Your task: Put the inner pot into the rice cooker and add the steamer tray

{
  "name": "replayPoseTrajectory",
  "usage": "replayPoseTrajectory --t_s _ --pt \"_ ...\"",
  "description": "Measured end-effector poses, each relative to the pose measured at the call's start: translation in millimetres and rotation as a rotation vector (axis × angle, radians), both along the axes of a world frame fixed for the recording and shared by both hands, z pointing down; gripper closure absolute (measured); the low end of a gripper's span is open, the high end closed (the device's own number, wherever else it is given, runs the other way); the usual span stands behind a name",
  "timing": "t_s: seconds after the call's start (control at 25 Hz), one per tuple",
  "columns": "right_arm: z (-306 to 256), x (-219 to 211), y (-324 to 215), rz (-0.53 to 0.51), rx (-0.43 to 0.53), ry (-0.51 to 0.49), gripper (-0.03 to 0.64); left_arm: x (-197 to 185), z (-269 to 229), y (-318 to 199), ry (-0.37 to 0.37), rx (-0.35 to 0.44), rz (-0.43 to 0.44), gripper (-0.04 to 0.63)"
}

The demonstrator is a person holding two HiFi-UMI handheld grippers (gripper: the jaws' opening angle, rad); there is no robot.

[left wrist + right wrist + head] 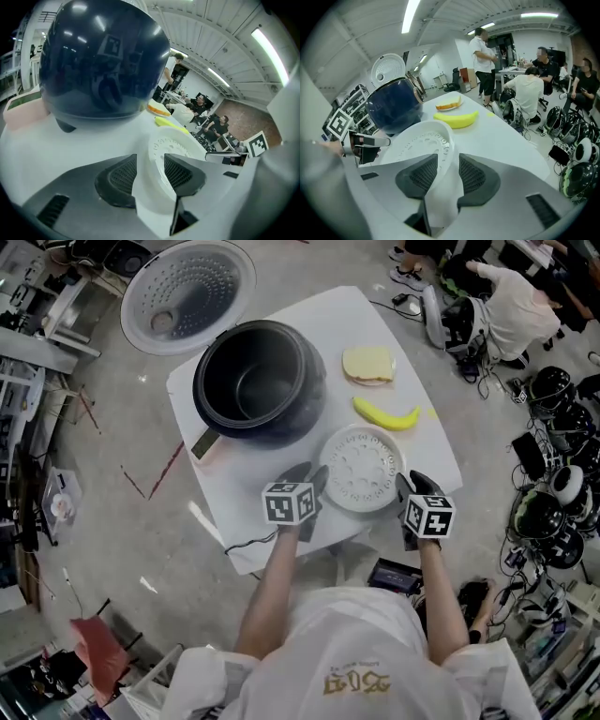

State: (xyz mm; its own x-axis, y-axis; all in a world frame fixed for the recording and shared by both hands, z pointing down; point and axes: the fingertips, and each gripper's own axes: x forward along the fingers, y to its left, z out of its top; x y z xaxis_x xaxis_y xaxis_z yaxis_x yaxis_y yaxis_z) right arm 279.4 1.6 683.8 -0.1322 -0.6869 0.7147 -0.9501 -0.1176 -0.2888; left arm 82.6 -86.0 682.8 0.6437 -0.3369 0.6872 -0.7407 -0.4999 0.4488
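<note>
A white perforated steamer tray [364, 468] lies flat on the white table [412, 343], in front of the dark rice cooker [255, 381]. The cooker's lid [187, 292] stands open. Its opening shows a dark bowl [248, 390]; I cannot tell the inner pot apart from the body. My left gripper [314, 486] straddles the tray's left rim, and my right gripper [405, 489] straddles its right rim. In the left gripper view the left gripper [150, 158] is open around the tray [176, 145]. In the right gripper view the right gripper [448, 158] is open around the tray [419, 143].
A banana [386, 415] and a bread slice [367, 364] lie behind the tray. A pale pink piece [204, 446] sits at the cooker's left foot. A cord [246, 542] hangs over the near table edge. Seated people, helmets and cables crowd the floor at right.
</note>
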Motion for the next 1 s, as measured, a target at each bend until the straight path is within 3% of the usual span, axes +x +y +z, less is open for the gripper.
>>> replayPoseTrajectory --t_s 0.16,0.4,0.68,1.0 --pt "7.6 -1.7 -7.1 -0.041 -0.004 -0.034 0.469 1.8 6.3 -3.6 -0.012 -0.011 -0.04 0.402" --pt "7.1 -8.2 -10.3 -0.117 0.0 -0.003 0.488 4.3 11.5 0.7 -0.005 -0.042 -0.046 0.446" --pt "11.6 -7.3 -11.8 -0.127 -0.013 -0.02 0.496 13.0 18.4 6.4 -0.005 -0.073 -0.006 0.508" --pt "-3.0 -3.2 -13.0 -0.094 0.003 -0.042 0.537 9.3 7.1 12.0 0.055 -0.118 -0.068 0.526"
